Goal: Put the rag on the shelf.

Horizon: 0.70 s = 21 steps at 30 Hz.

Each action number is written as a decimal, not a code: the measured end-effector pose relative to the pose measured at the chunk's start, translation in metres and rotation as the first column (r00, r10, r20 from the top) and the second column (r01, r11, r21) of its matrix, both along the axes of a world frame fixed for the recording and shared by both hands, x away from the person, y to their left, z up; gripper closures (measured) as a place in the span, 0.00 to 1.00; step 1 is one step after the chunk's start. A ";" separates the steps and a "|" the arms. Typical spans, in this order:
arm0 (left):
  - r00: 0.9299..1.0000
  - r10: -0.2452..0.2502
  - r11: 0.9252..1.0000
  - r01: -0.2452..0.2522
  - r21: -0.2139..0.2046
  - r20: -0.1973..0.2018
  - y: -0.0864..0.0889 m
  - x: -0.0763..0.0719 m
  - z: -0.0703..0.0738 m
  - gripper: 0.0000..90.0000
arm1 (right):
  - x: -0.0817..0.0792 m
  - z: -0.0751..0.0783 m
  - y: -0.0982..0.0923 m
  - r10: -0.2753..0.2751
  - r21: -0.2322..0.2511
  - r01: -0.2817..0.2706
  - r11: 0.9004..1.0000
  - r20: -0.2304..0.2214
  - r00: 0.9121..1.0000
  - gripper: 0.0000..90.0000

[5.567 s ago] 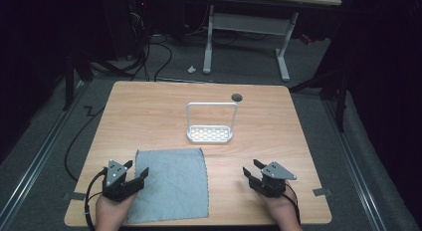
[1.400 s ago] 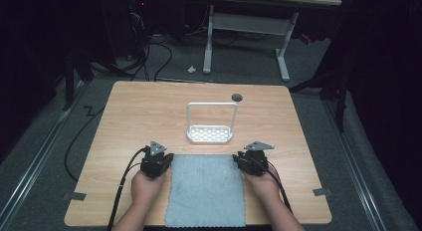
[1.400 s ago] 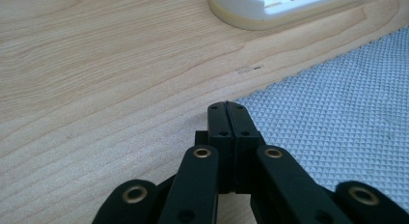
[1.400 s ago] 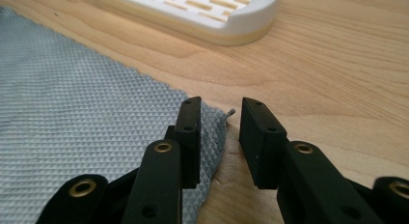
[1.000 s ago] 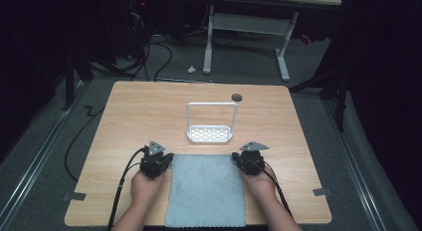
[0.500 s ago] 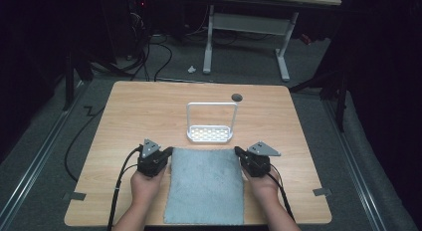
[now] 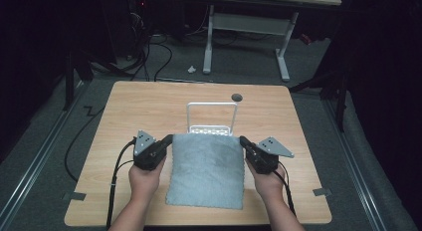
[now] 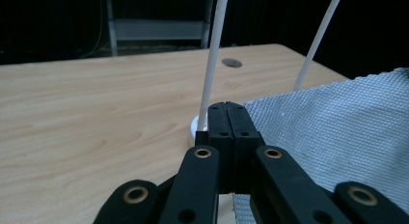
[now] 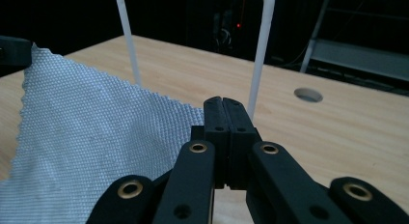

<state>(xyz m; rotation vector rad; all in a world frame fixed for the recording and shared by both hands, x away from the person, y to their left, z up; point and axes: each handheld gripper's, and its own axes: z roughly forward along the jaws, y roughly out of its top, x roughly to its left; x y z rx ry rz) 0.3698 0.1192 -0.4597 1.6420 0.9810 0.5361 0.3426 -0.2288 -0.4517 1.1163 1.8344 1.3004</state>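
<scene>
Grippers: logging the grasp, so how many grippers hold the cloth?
2. The left gripper pinches the grey cloth's far left corner; the right gripper pinches its far right corner, just before the white rack.

My left gripper (image 7: 171, 140) and right gripper (image 7: 244, 141): black bodies, grey three-cornered plates on top, black cables trailing toward 6 o'clock. Jaws are flat black bars on linkage arms with brass-ringed pivot holes. Forearms bare, no sleeves.

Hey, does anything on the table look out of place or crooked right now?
Nothing stands out. The grey cloth is held square by its two far corners, its far edge against the white rack, which stands upright. No spill or damage shows.
</scene>
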 end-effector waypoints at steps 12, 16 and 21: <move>0.996 0.003 0.999 0.001 -0.038 0.087 -0.002 0.001 0.034 1.00 | 0.002 0.033 -0.002 -0.010 0.015 0.009 1.000 0.075 0.997 1.00; 0.993 0.011 0.999 -0.005 -0.047 0.118 0.001 0.004 0.048 1.00 | 0.004 0.046 -0.002 -0.012 0.020 0.010 1.000 0.102 0.995 1.00; 0.990 0.012 0.999 -0.005 -0.052 0.139 0.001 0.006 0.059 1.00 | 0.006 0.058 -0.003 -0.013 0.026 0.010 1.000 0.124 0.992 1.00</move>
